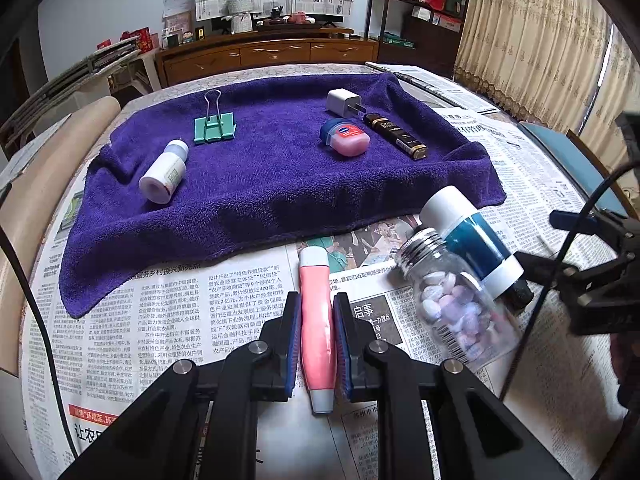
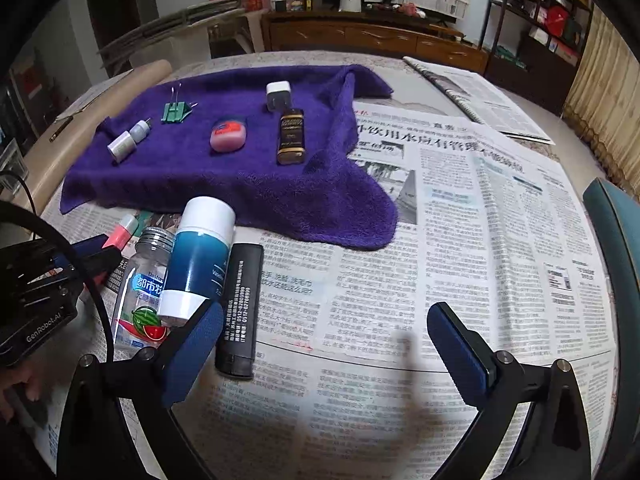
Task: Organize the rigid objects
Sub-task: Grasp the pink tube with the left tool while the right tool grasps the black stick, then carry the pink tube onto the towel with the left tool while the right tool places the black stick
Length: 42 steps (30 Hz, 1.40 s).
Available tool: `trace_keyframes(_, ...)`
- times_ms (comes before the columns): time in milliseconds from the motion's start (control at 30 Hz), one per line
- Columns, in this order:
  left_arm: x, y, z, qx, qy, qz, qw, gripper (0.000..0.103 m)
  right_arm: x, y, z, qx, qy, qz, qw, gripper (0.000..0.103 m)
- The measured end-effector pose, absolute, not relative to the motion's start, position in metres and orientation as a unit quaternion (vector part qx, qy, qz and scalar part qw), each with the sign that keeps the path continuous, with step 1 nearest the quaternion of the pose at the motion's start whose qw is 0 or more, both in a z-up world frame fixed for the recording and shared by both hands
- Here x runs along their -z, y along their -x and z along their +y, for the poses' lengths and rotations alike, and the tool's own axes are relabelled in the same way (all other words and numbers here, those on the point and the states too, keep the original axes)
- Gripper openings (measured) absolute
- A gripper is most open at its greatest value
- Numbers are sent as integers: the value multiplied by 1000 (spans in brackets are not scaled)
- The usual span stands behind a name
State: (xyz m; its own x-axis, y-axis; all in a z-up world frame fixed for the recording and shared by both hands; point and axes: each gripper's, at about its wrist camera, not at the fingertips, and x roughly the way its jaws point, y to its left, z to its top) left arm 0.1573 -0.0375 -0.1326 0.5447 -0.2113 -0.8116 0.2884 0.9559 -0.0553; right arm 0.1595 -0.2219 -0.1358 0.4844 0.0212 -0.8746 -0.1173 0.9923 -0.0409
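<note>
My left gripper (image 1: 317, 312) is shut on a pink tube with a pale cap (image 1: 317, 328), low over the newspaper in front of a purple towel (image 1: 260, 192). The tube's tip also shows in the right wrist view (image 2: 122, 230). On the towel lie a white bottle (image 1: 164, 172), a green binder clip (image 1: 214, 126), a white charger plug (image 1: 344, 102), a pink tin (image 1: 345, 138) and a dark gold-trimmed box (image 1: 396, 136). My right gripper (image 2: 324, 328) is open and empty above the newspaper, right of a teal-and-white bottle (image 2: 200, 256), a clear candy jar (image 2: 142, 288) and a black bar (image 2: 240, 308).
Newspaper (image 2: 460, 220) covers the round table. A teal chair back (image 2: 616, 232) stands at the right edge, a beige chair back (image 1: 52, 168) at the left. A wooden sideboard (image 1: 264, 54) and shelves stand behind the table.
</note>
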Motion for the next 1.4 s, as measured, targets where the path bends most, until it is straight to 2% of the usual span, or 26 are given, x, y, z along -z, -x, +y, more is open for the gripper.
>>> trace_keyframes(167, 132, -159, -34, 140, -37, 460, 876, 16, 145, -160, -208, -46, 71, 506, 858, 99)
trace_keyframes(333, 132, -161, -30, 131, -35, 462, 877, 16, 152, -158, -196, -62, 76, 499, 861, 88)
trace_keyframes(433, 132, -160, -30, 130, -36, 461, 877, 16, 149, -153, -191, -74, 71, 492, 864, 72)
trace_keyframes(500, 133, -160, -30, 131, -37, 461, 877, 16, 148, -150, -188, -79, 73, 485, 868, 54)
trace_keyframes(567, 132, -160, -31, 131, -35, 462, 877, 16, 147, -151, -188, -78, 71, 482, 870, 44)
trace_keyframes(633, 132, -160, -29, 129, -34, 462, 877, 16, 145, -154, -193, -70, 63, 484, 870, 25)
trace_keyframes(667, 132, -159, -29, 127, -33, 462, 877, 16, 144, -155, -197, -69, 53, 486, 869, 22)
trace_keyframes(1067, 124, -162, -6, 121, -4, 460, 879, 16, 133, -152, -223, -64, 8, 485, 872, 21)
trace_keyframes(1400, 97, -162, -2, 133, -1, 443, 887, 16, 115, -153, -233, -64, -20, 469, 881, 21)
